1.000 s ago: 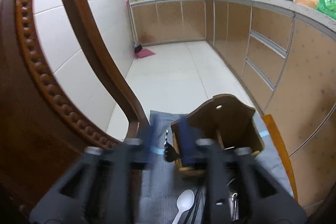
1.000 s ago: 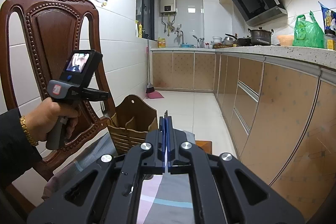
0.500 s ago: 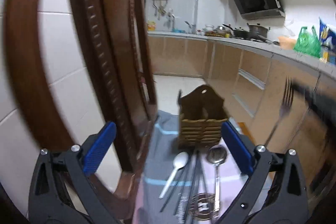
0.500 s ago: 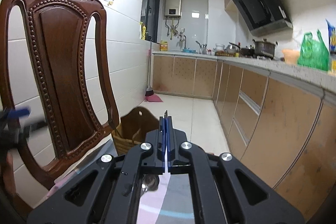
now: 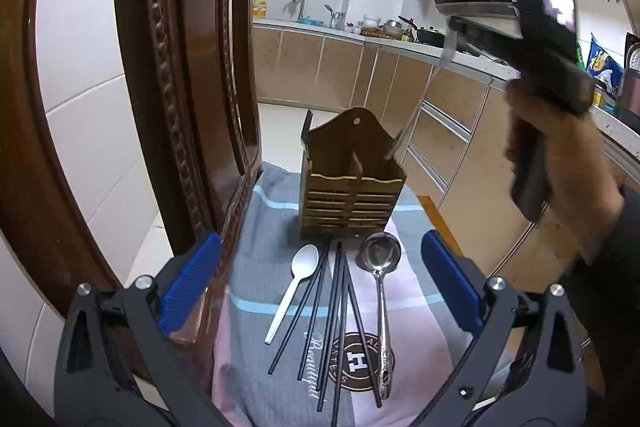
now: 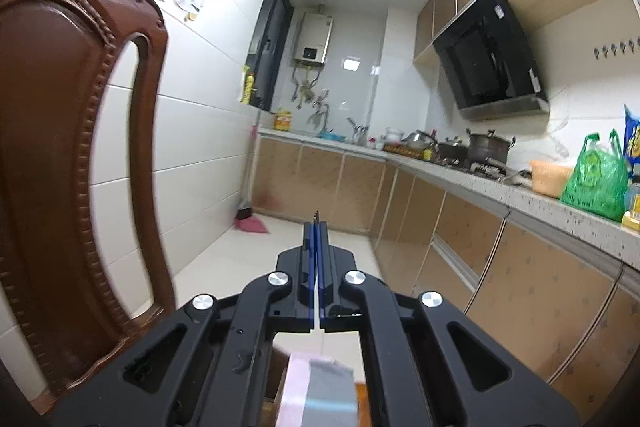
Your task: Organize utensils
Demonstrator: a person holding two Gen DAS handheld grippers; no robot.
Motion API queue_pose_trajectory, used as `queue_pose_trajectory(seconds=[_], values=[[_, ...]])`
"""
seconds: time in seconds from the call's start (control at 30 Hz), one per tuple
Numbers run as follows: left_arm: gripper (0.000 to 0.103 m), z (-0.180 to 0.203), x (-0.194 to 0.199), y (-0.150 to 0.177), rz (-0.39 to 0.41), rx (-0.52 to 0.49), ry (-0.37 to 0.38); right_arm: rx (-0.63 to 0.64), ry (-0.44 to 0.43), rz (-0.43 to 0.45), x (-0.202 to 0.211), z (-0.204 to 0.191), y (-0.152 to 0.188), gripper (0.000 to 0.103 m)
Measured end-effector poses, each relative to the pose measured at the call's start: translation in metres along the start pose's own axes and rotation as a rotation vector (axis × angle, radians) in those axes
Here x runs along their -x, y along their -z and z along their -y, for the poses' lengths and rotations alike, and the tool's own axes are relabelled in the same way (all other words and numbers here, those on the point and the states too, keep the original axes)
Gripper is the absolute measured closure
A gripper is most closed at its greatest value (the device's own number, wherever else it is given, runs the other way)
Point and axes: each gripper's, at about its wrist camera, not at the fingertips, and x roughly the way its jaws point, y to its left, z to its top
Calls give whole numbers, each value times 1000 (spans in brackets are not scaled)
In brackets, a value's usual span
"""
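In the left wrist view a brown wooden utensil holder [image 5: 352, 179] stands on a cushioned chair seat. In front of it lie a white plastic spoon [image 5: 294, 287], several black chopsticks [image 5: 336, 311] and a metal ladle [image 5: 380, 291]. My left gripper [image 5: 318, 283] is open wide above them. My right gripper [image 5: 454, 39] is held high at the right, shut on a metal fork [image 5: 416, 111] whose lower end dips into the holder's right compartment. In the right wrist view the right gripper [image 6: 316, 227] is shut with the fork's end [image 6: 316, 214] showing edge-on.
The carved wooden chair back [image 5: 172, 75] rises close on the left. The patterned cushion [image 5: 276, 347] covers the seat. Kitchen cabinets [image 5: 452, 147] and a counter run along the right; tiled floor [image 5: 280, 131] lies beyond the seat.
The left gripper has pulled back and opened wide, now looking down on the seat. The right gripper has carried the fork over the holder and tilted upward.
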Motion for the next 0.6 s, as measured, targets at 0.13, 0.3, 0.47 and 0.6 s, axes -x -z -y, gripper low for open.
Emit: queue_pose_trajectory(seconds=[0.13,0.3,0.47,0.6], values=[[4,2,-4,2,-10,-23,-10,1,15,-36,-41,-10,19,101],[4,2,-13,1,-25,-17,1,-69,-18,-151,-81,-18,59,101],[4,4,-17,1,-33,-25,1,-71,-60,-238,-92,-21,81,83],[4,3,-16,1,-29,-21,-5,-145,-55,-202,-54,4,80,23]])
